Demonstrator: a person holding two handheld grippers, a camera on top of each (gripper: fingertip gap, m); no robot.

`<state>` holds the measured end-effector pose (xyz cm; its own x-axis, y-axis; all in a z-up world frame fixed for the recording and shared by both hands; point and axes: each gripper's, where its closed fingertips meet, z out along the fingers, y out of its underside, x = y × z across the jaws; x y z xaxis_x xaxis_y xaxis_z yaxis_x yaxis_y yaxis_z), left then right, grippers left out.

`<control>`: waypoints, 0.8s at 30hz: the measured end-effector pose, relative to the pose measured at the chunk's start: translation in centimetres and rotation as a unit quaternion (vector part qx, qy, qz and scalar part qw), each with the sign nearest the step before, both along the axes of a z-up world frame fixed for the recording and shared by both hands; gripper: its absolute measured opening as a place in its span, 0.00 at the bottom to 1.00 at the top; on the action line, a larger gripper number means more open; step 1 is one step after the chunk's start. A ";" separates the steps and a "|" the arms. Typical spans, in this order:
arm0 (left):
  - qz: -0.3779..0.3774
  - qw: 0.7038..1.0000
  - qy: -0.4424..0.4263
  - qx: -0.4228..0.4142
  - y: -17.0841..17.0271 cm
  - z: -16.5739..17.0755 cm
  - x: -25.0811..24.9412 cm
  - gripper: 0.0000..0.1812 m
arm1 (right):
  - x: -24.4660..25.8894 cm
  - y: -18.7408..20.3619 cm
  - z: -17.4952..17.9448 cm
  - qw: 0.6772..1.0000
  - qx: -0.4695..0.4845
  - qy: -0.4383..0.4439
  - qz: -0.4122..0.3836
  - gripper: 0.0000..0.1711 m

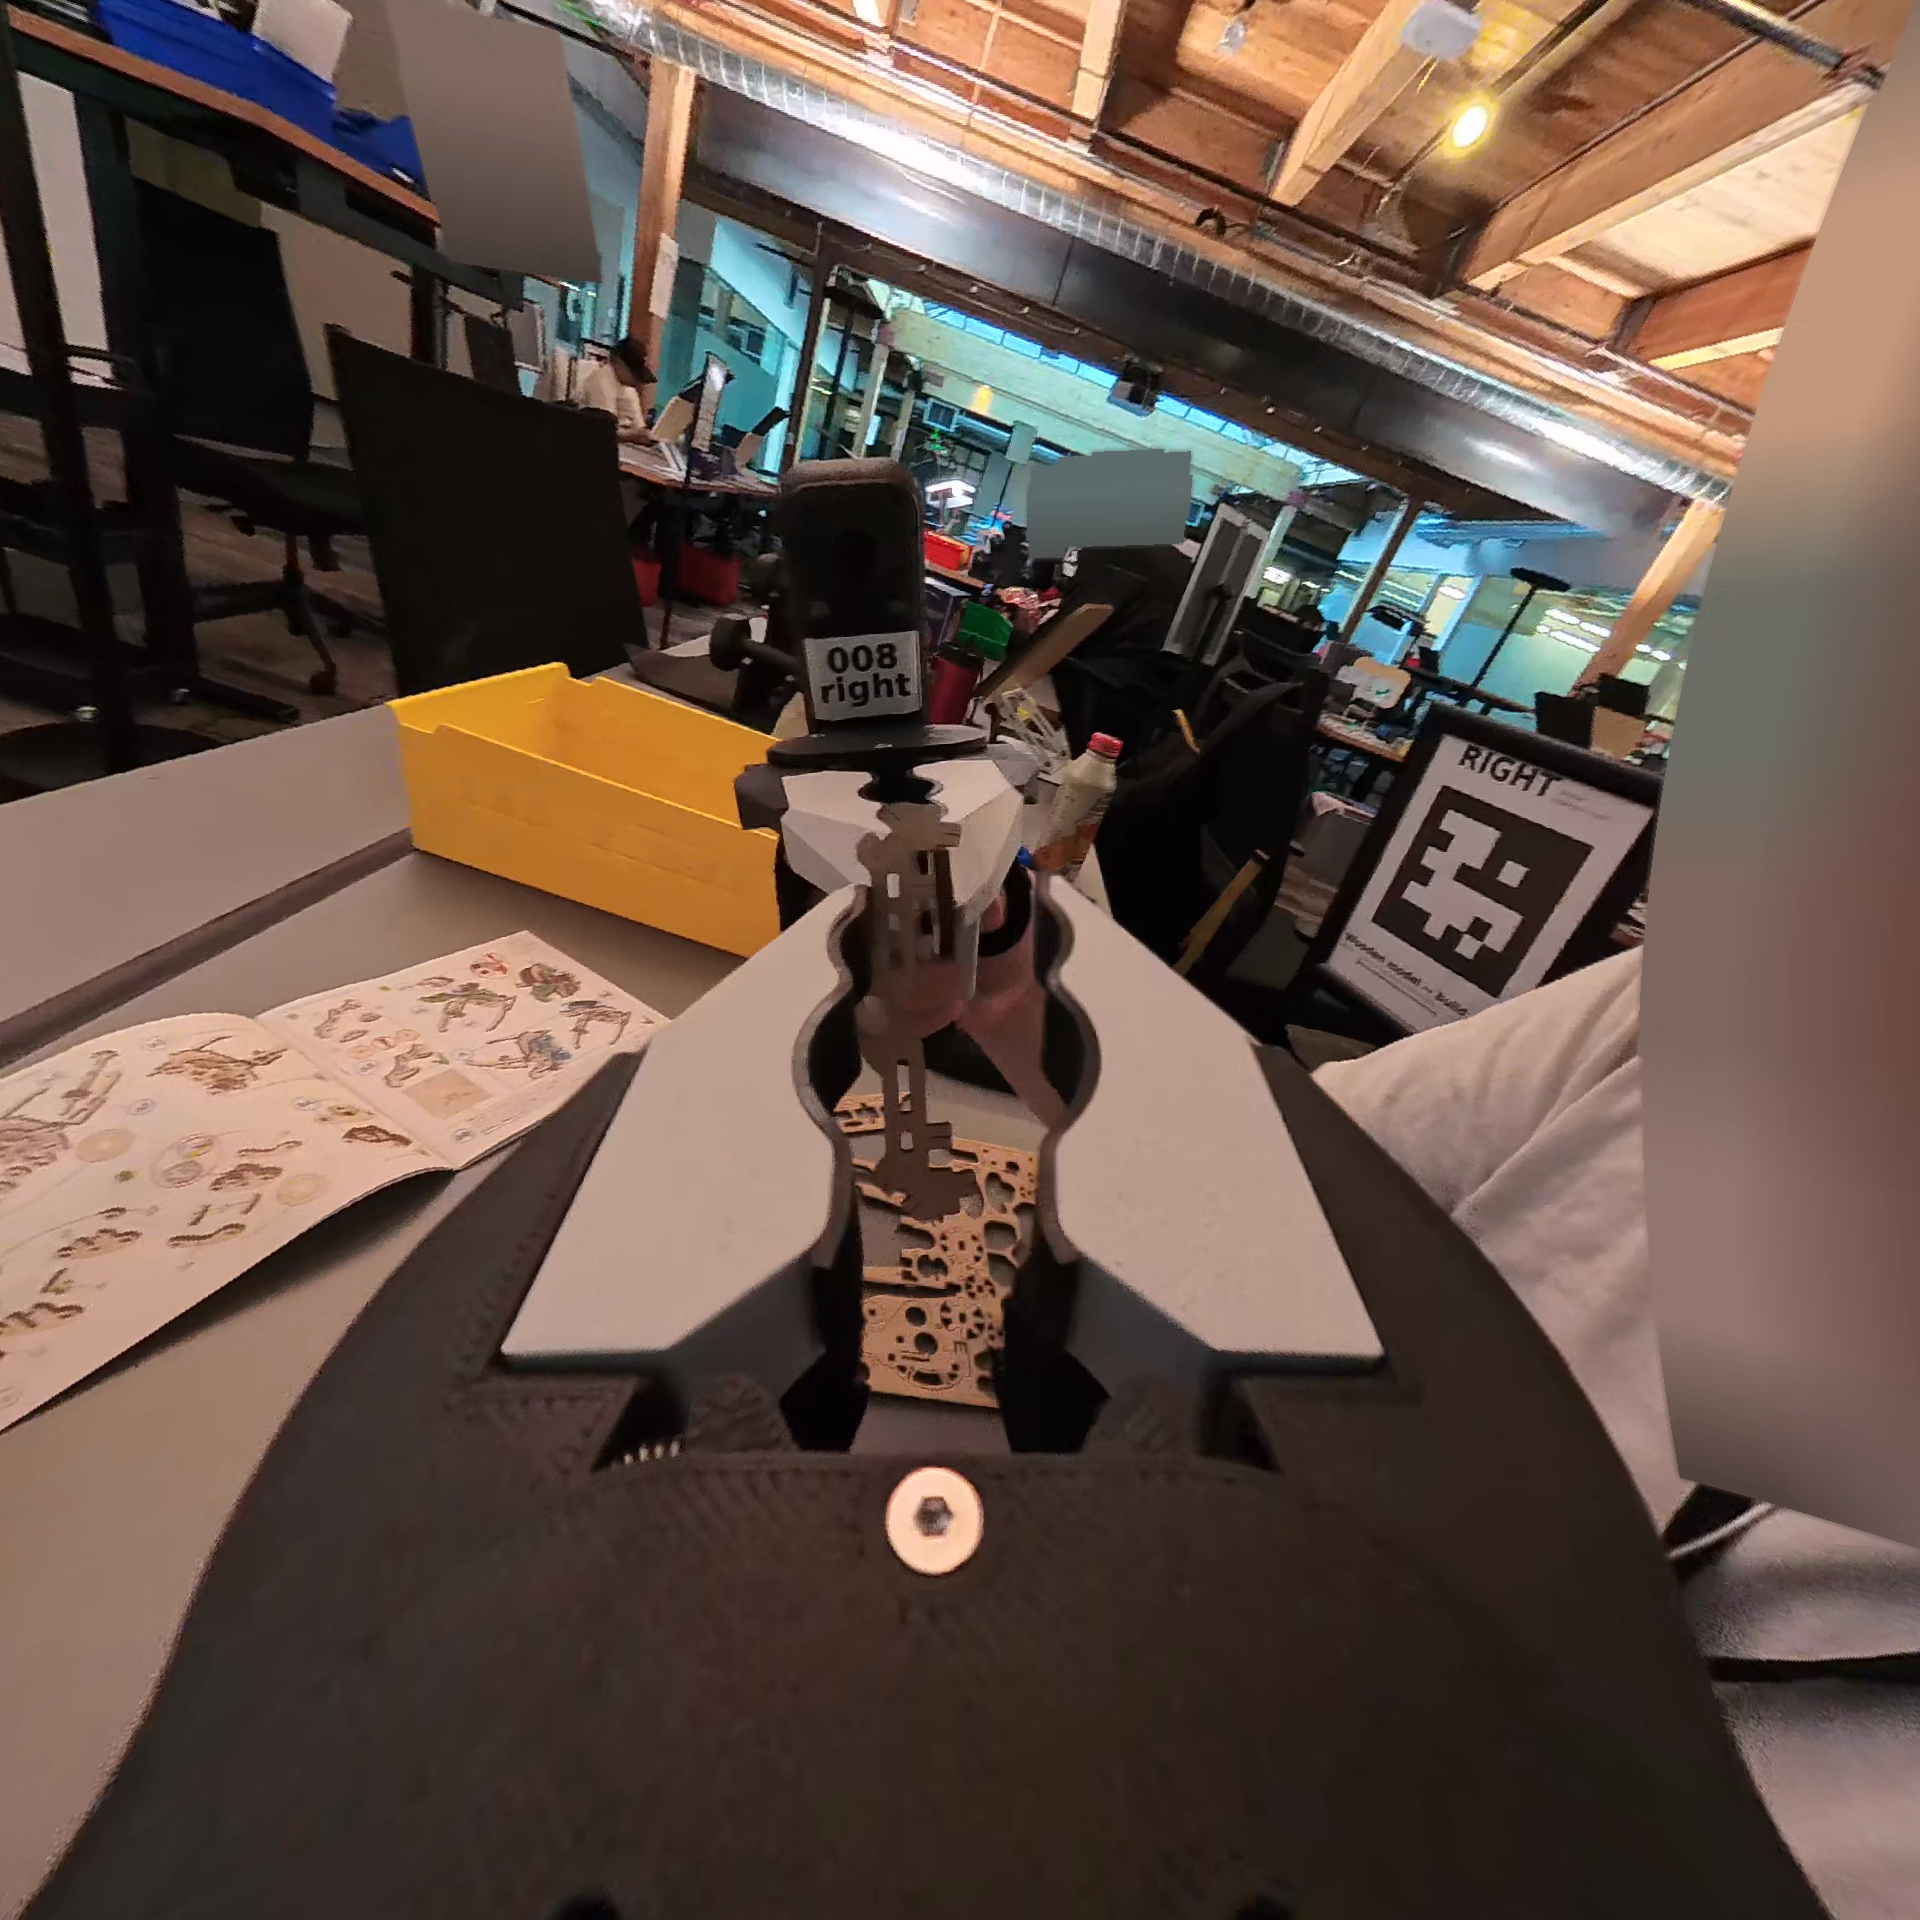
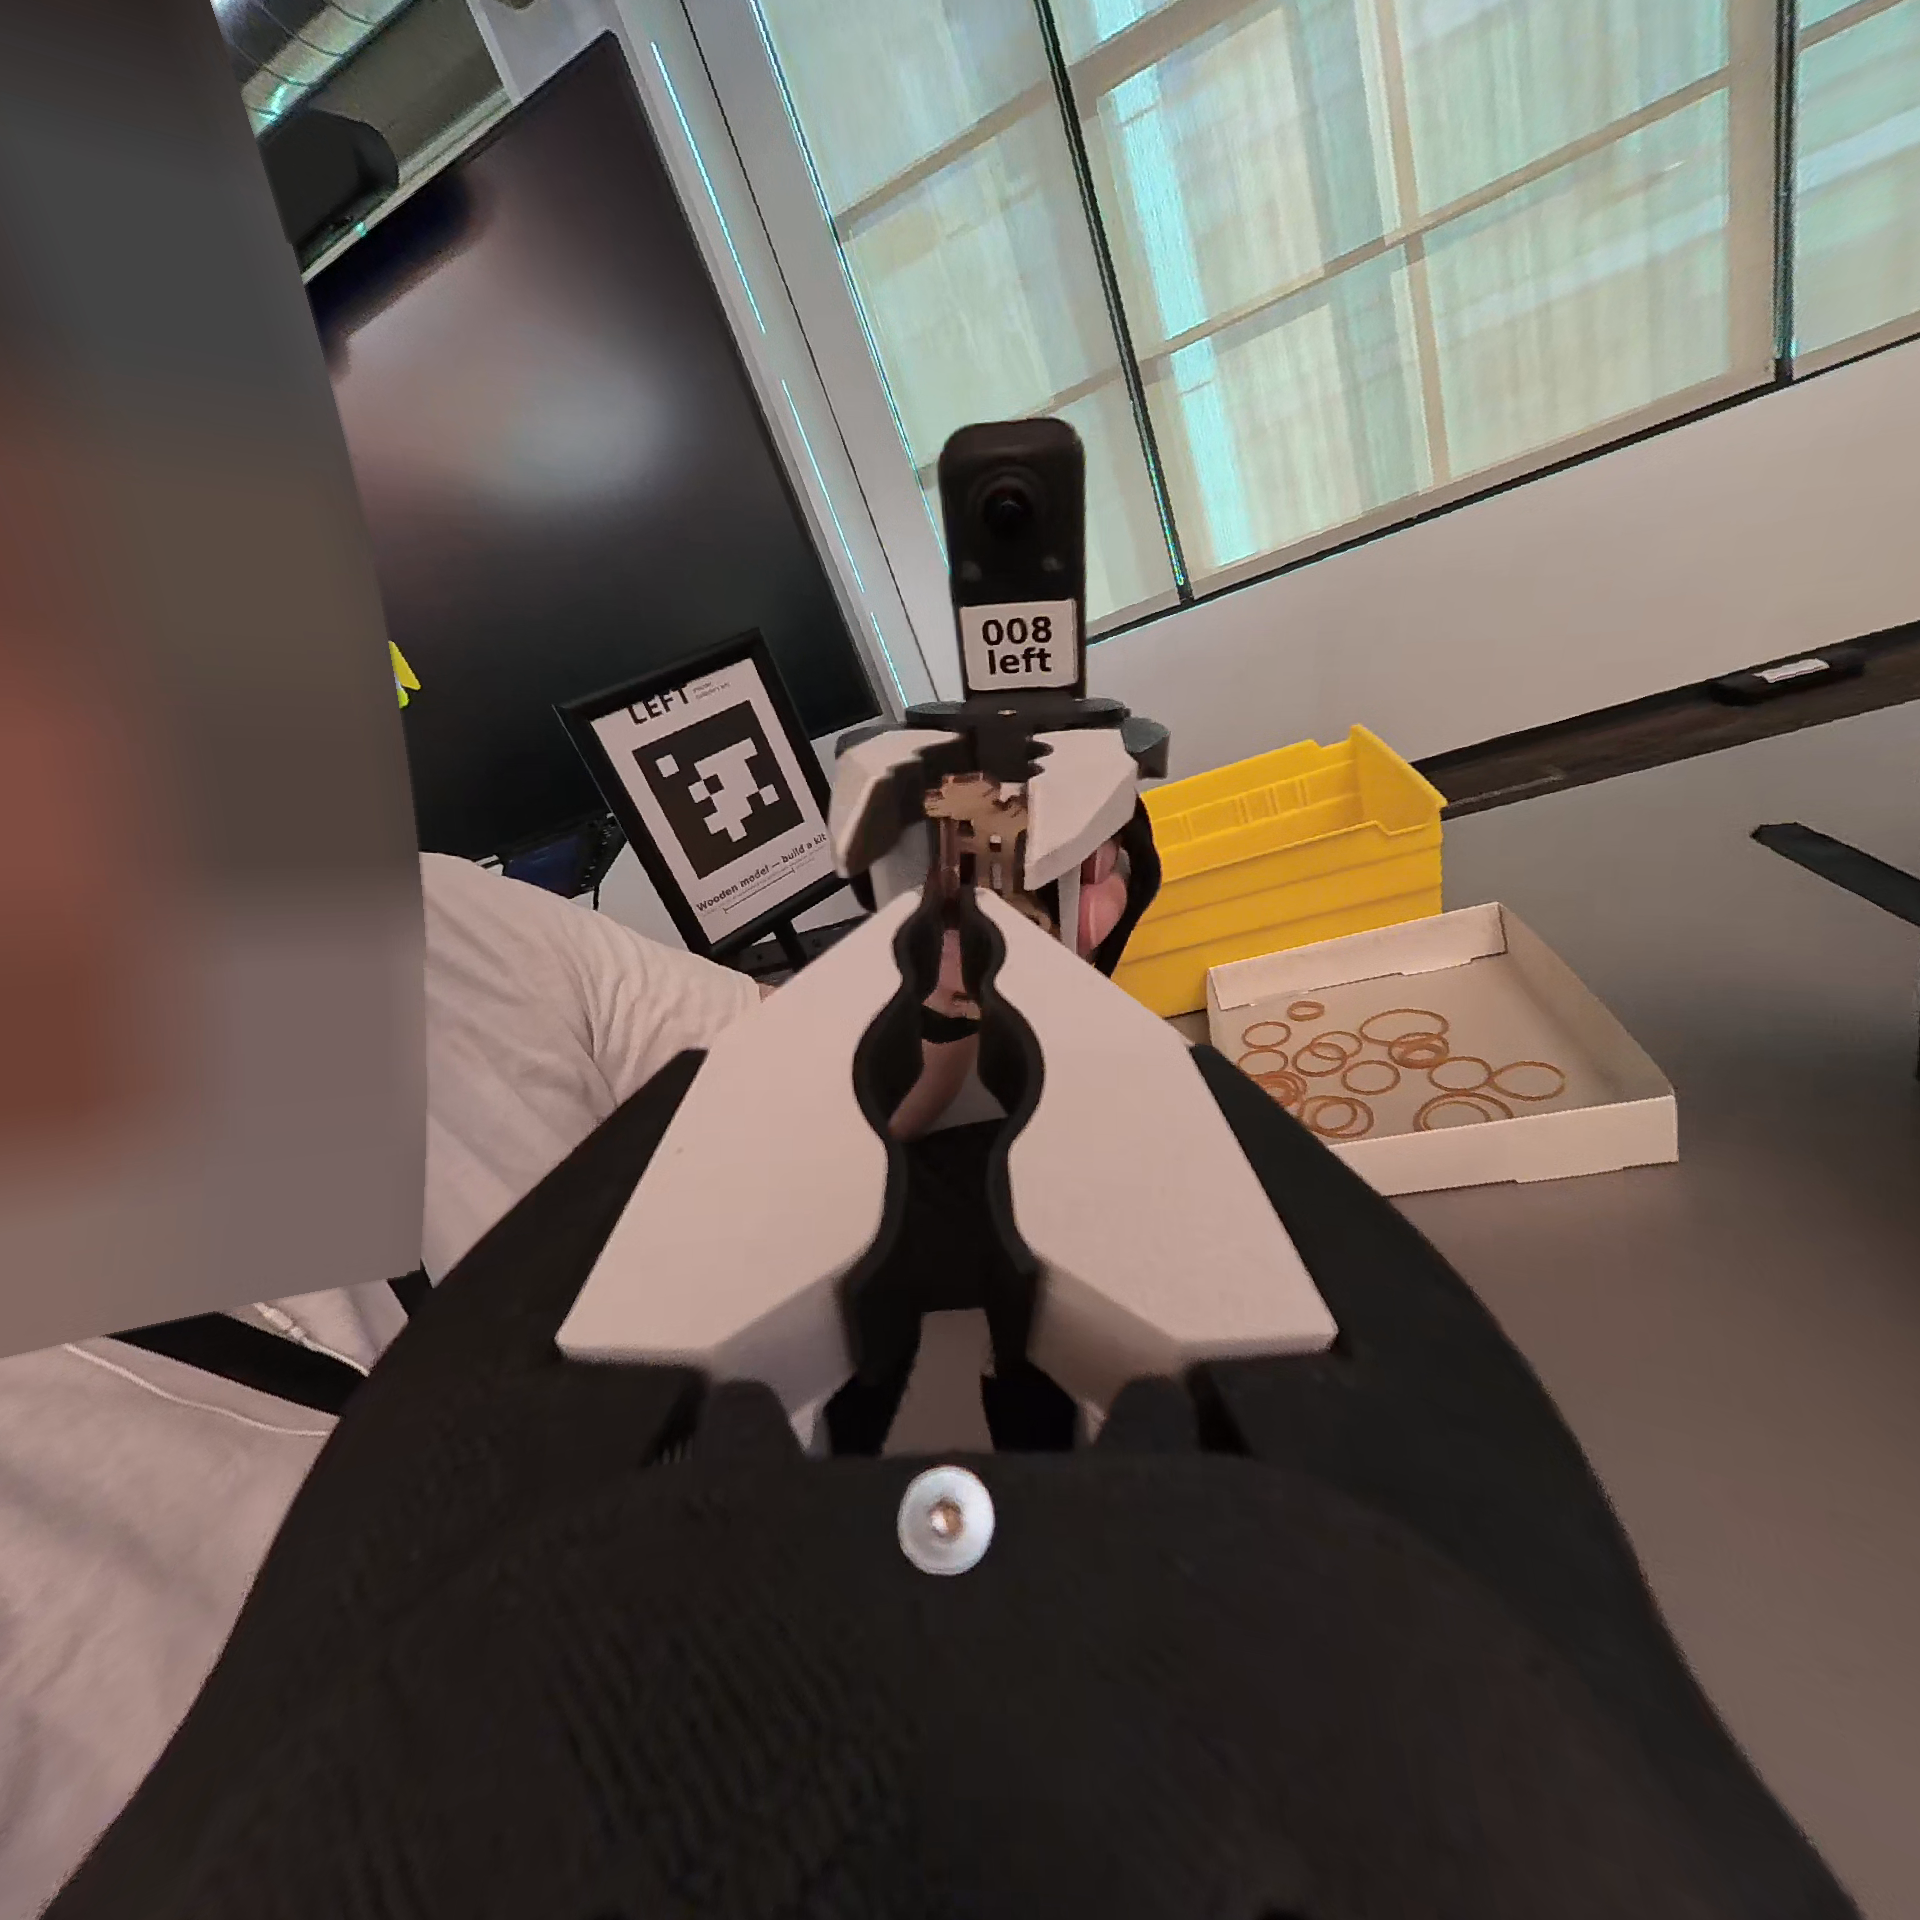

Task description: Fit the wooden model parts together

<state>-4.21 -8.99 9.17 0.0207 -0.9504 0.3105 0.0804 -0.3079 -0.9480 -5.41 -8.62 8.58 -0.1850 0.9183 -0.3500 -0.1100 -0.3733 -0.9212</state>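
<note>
The left hand-held gripper [image 1: 940, 940] and the right hand-held gripper [image 2: 951, 914] face each other tip to tip above the surface [image 1: 208, 831], and we find both clenched on the same thin wooden model part [image 1: 909, 935], each from an opposite end. The part is held in the air between the two sets of tips, edge-on to both cameras, well above the punched wooden sheet [image 1: 940, 1288] lying on the surface below.

Risks, in our judgement:
- The part is a slender laser-cut strip with notches and small holes. If the two grippers twist or pull out of line, it could snap at a narrow neck.
- The grip is only at the very tips, so a slight slackening could drop the part or let it pivot.
- We cannot see from either view which slot or tab is being mated, so misalignment is possible.

Materials and shapes:
- The fingers [image 1: 675, 1195] are smooth grey wedges with scalloped black inner pads, and the gripper bodies are ribbed black print.
- The sheet is pale plywood riddled with cut-outs.
- An open instruction leaflet [image 1: 260, 1122] is glossy paper.
- A yellow plastic bin [image 1: 582, 790] stands behind.
- A shallow white cardboard tray [image 2: 1621, 1132] holds thin tan rings [image 2: 1382, 1070].
</note>
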 end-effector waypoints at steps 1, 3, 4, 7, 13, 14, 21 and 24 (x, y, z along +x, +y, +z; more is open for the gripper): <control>-0.004 1.000 -0.002 -0.001 -0.1 0.0 0.0 0.16 | 0.0 0.0 0.0 1.000 0.004 0.000 -0.003 0.01; 0.000 1.000 0.000 0.001 0.1 -0.1 0.0 0.10 | 0.0 -0.2 0.1 1.000 0.016 -0.001 -0.002 0.01; 0.004 1.000 0.002 0.005 0.2 -0.2 0.0 0.07 | 0.0 -0.3 0.0 1.000 0.021 -0.005 -0.001 0.01; -0.003 1.000 -0.003 0.011 0.0 -0.1 -0.1 0.07 | -0.1 -0.6 0.1 0.999 0.053 -0.002 -0.007 0.01; -0.004 0.999 0.014 0.046 -0.3 -0.1 -0.4 0.14 | 0.3 -1.0 0.8 0.997 0.078 0.009 -0.011 0.01; -0.009 0.999 0.014 0.047 -0.5 -0.1 -0.4 0.14 | 0.4 -1.1 0.8 0.996 0.082 0.011 -0.011 0.01; -0.029 0.998 0.018 0.044 -0.9 -0.3 -0.3 0.10 | 0.0 -1.6 0.4 0.993 0.120 0.001 -0.011 0.01; -0.027 0.998 0.027 0.059 -1.1 -0.4 -0.2 0.09 | 0.0 -1.8 0.4 0.992 0.124 0.000 -0.008 0.01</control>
